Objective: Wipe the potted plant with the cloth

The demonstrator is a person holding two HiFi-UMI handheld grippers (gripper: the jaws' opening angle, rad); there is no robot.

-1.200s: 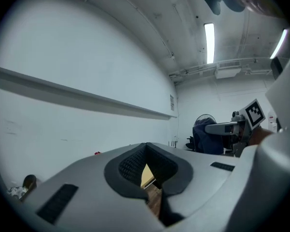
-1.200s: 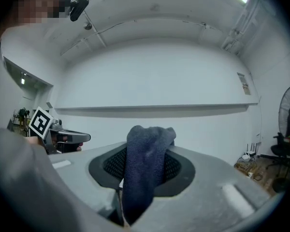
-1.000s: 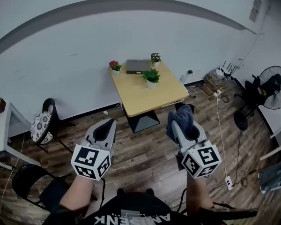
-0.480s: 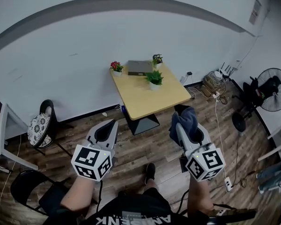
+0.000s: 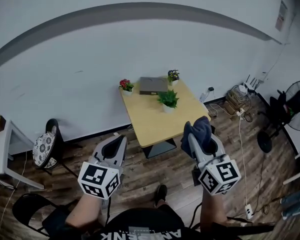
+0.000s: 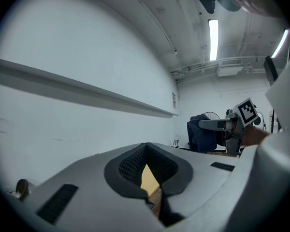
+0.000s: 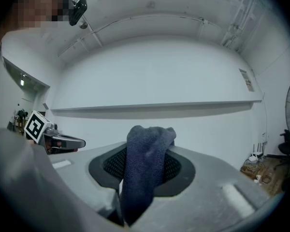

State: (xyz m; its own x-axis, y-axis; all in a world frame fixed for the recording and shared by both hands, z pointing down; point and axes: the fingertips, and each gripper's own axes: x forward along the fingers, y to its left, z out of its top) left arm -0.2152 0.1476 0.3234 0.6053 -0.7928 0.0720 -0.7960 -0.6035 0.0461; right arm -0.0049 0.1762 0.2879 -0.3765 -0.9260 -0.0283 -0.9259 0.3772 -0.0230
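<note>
Right gripper [image 5: 200,138] fingers [image 7: 178,166] pinch the dark blue terry cloth [image 7: 145,163], ready for wiping the green leafy potted plant [image 5: 168,98] far ahead; left gripper [image 5: 118,139] is closed and empty.

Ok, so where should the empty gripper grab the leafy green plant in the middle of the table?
Probably its white pot, not the leaves. The pot stands upright below the spreading leaves, so the left gripper, now shut, would open its fingers and come in level from the near side of the table.
</note>
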